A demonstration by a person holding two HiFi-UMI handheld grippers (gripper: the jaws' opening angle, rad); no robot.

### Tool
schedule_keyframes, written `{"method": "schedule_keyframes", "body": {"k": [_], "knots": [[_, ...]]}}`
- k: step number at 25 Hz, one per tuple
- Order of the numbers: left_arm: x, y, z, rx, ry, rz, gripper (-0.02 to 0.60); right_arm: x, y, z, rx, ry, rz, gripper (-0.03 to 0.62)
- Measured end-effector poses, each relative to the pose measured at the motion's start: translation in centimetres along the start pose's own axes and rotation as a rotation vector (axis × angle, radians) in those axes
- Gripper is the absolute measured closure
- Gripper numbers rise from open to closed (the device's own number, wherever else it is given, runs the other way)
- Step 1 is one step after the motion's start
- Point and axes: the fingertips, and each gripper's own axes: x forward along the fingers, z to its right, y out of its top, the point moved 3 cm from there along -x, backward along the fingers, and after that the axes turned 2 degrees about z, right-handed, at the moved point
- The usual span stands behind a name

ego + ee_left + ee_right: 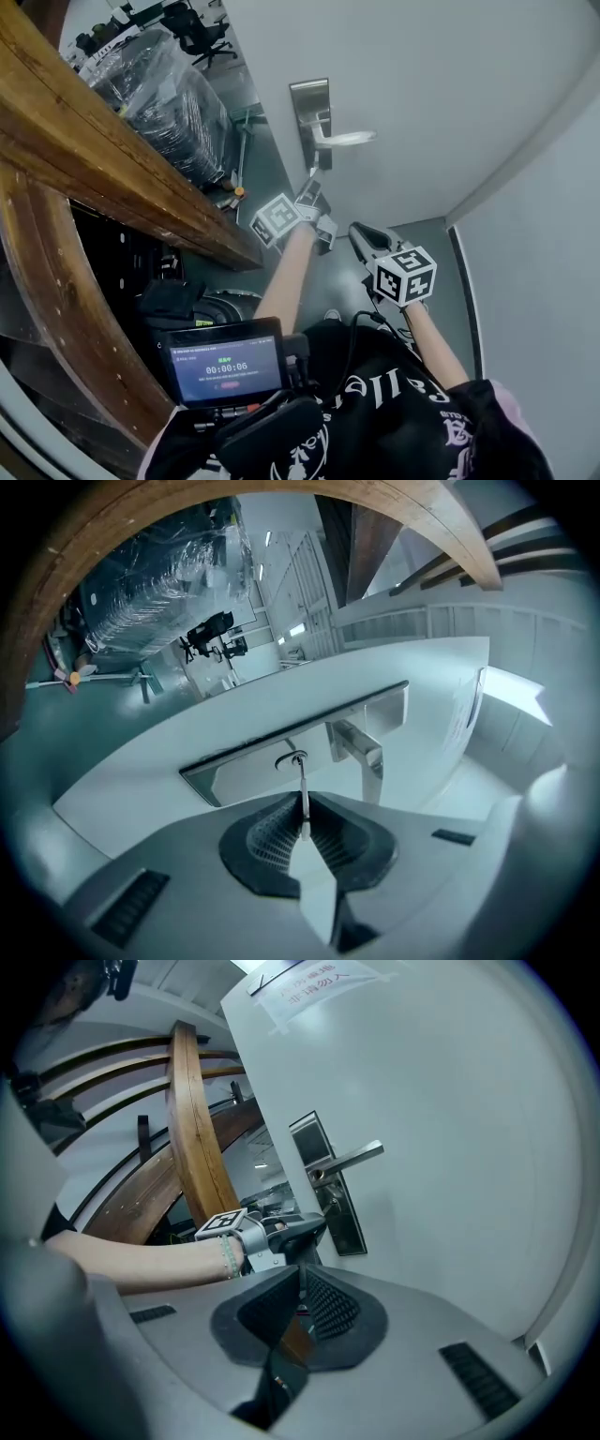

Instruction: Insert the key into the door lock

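A steel lock plate (pixel 307 103) with a lever handle (pixel 347 139) sits on the white door (pixel 422 84). My left gripper (pixel 312 200) is up at the plate, shut on a thin metal key (pixel 302 778). The key's tip meets the round keyhole (pixel 292 758) in the plate (pixel 234 775); how deep it sits I cannot tell. The handle (pixel 361 752) juts out just right of the key. My right gripper (pixel 356 230) hangs lower and back from the door, shut with nothing in it. In the right gripper view the left gripper (pixel 314 1225) is beside the plate (pixel 345 1218), below the handle (pixel 352 1158).
A curved wooden beam (pixel 112 178) runs along the left, close to my left arm. Behind it stands a plastic-wrapped load (pixel 164 94). A small screen unit (pixel 225 367) is on my chest. A paper notice (pixel 309 988) is taped high on the door.
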Motion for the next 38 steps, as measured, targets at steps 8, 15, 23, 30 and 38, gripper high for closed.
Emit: {"method": "schedule_keyframes", "body": {"k": [8, 15, 23, 30, 38], "knots": [[1.0, -0.1, -0.2, -0.11, -0.024, 0.043, 0.558, -0.6, -1.3, 0.5, 0.017, -0.025, -0.016, 0.56], [1.5, 0.1, -0.3, -0.253, -0.056, 0.086, 0.558, -1.3, -2.0, 1.0, 0.026, -0.045, -0.026, 0.56], [2.9, 0.0, -0.2, -0.351, -0.055, 0.118, 0.558, -1.7, -2.7, 1.8, 0.053, -0.063, -0.025, 0.56], [4.1, 1.1, -0.7, -0.367, -0.063, 0.089, 0.558, -1.5, -3.5, 2.3, 0.068, -0.078, -0.028, 0.56], [5.7, 2.2, -1.4, -0.323, -0.069, 0.073, 0.557, -1.1, -3.1, 3.1, 0.073, -0.091, -0.02, 0.56]]}}
